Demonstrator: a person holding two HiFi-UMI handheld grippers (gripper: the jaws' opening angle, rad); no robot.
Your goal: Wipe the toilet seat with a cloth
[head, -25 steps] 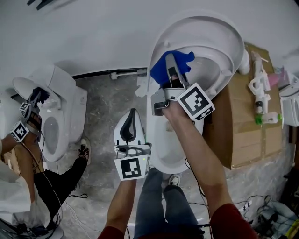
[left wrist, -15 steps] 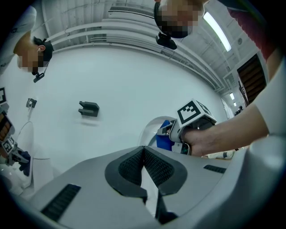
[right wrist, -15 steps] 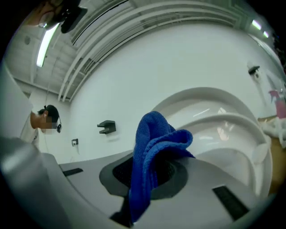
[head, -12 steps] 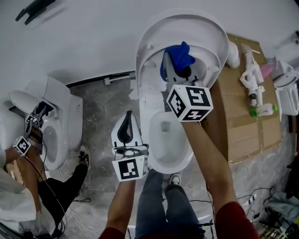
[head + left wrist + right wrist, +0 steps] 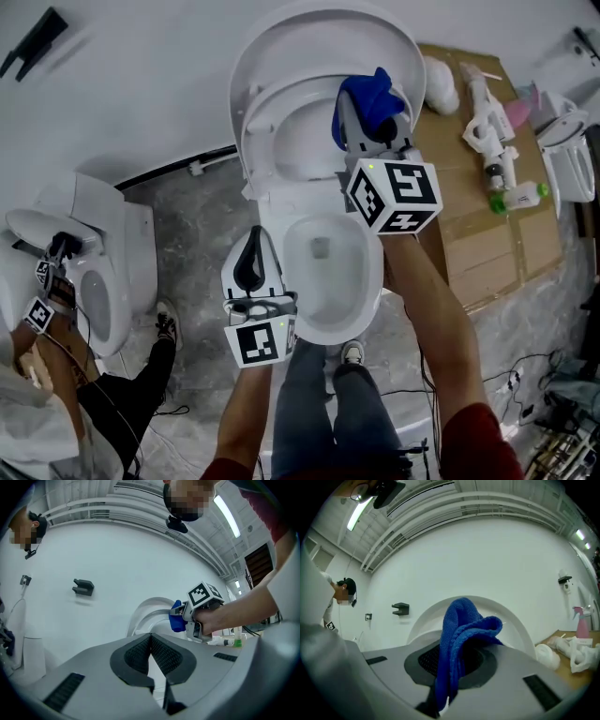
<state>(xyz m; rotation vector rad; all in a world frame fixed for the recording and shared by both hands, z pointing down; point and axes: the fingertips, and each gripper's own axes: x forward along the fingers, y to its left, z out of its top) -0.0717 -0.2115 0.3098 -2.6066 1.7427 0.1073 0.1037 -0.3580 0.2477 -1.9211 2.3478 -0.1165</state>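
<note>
Right gripper [image 5: 372, 131], fingers clamped on the blue knitted cloth [image 5: 370, 94], is up at the right edge of the raised white plastic toilet seat [image 5: 272, 117], and the ring's remainder lies leftward. Left gripper [image 5: 256, 246], fingers together and empty, is farther off beside the white ceramic bowl [image 5: 370, 291].

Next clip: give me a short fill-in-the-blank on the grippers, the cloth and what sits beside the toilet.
1. The cloth clamped in the right gripper is ____ in colour.
2. The left gripper is shut and holds ____.
3. The bottle beside the toilet lies on a sheet of ____.

Missing words: blue; nothing; cardboard
</note>
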